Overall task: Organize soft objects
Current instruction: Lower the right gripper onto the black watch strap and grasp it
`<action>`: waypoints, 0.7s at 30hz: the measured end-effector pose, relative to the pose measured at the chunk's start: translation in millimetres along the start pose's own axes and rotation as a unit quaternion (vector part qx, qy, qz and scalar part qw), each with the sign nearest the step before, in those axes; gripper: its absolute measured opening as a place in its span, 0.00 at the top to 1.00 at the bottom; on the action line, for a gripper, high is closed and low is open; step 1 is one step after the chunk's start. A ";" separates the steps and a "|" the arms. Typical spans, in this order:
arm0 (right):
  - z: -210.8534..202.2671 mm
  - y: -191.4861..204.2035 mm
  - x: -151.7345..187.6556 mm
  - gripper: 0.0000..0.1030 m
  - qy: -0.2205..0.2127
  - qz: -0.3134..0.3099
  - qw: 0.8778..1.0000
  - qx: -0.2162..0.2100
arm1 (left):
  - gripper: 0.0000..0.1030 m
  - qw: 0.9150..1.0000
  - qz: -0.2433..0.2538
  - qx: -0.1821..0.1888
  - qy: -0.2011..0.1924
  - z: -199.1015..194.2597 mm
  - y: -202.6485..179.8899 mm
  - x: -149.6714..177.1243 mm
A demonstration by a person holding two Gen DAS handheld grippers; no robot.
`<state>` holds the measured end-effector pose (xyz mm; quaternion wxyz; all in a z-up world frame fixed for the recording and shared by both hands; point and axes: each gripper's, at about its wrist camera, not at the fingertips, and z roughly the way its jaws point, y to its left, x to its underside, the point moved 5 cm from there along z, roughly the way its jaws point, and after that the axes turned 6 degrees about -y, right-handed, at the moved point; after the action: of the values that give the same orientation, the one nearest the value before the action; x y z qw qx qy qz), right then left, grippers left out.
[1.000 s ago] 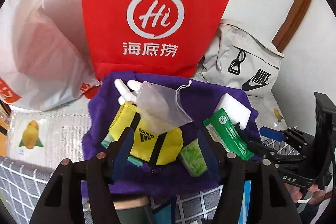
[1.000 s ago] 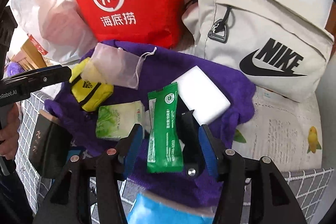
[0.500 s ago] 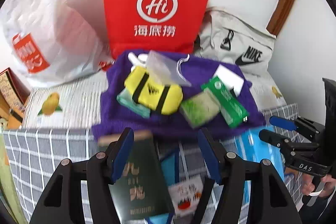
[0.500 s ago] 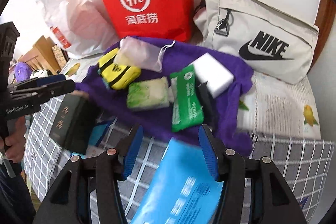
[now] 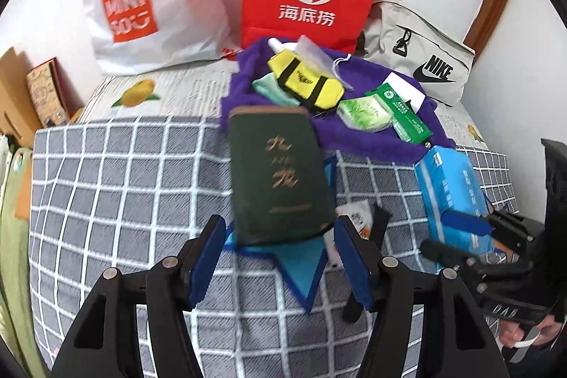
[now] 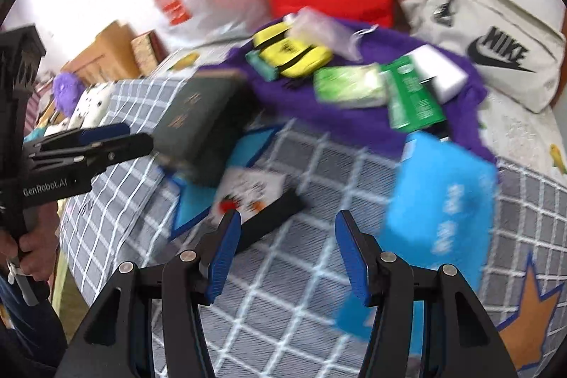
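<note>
Left tool (image 5: 280,250): jaws parted, nothing gripped. Dark green case (image 5: 280,172) is found directly ahead, just beyond the fingertips, long axis running away from it. Right tool (image 6: 287,250): parted, empty; blue pack (image 6: 439,201) ahead-right. Left is judged nearer the case.

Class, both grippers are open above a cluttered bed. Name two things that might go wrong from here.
1. The dark green box lies just ahead of the open left gripper; it looks rigid, so grabbing it would probably miss the soft-objects goal.
2. The yellow pouch, the clear drawstring bag and the green packets crowd together on the purple towel; a reach there may snag a neighbour.
</note>
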<state>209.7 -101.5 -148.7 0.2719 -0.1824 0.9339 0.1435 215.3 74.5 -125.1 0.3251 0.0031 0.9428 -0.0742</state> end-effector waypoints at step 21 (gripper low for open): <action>63.7 44.1 31.6 0.46 0.025 -0.021 0.997 0.066 | 0.41 0.999 -0.029 -0.004 0.019 -2.3 36.0 51.0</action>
<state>195.5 -47.1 -210.7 0.2627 -0.1872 0.9439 0.0709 175.6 108.2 -159.5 0.3050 -0.0237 0.9487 -0.0799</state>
